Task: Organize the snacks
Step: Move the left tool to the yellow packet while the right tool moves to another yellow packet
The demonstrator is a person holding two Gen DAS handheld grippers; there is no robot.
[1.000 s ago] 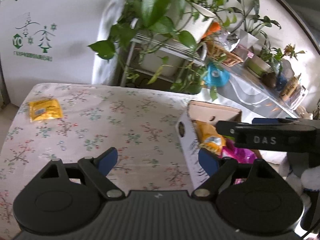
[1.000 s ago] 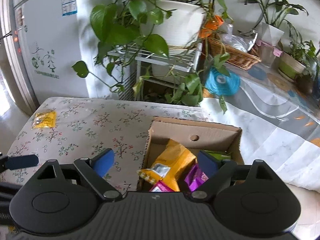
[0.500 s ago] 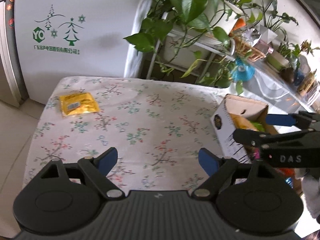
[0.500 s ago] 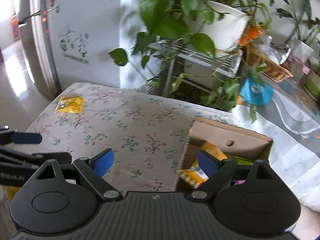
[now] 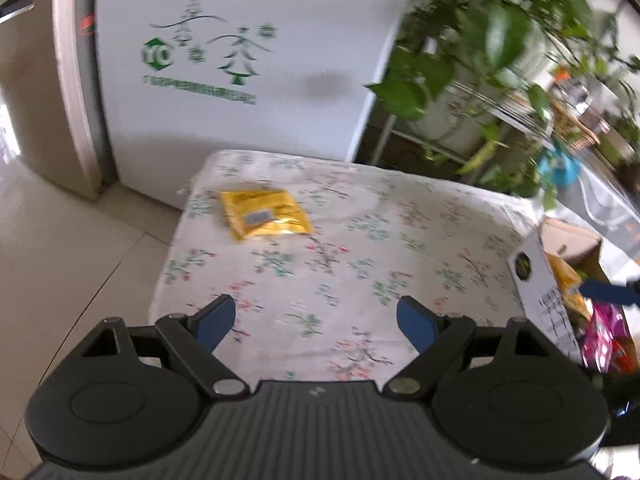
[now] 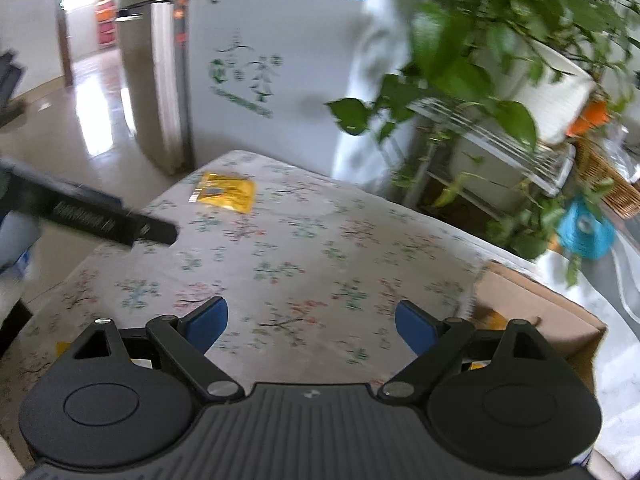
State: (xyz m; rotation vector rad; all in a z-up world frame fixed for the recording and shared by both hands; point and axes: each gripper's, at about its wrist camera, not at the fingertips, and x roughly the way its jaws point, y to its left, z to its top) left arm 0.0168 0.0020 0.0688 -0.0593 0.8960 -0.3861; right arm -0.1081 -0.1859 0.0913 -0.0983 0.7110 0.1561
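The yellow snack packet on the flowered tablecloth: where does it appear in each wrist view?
Left wrist: the yellow snack packet lies left of centre, near the table's far left corner.
Right wrist: the packet lies upper left, at the far edge.
Shared landmark: the white fridge with the green tree print behind it.

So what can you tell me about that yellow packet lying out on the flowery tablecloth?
The yellow packet is a flat, roughly square pouch, shiny like foil or plastic, with a pale label patch and print too blurred to read. It lies alone near the far corner of the tablecloth, slightly askew, sealed as far as shows. Nothing touches it but the cloth.
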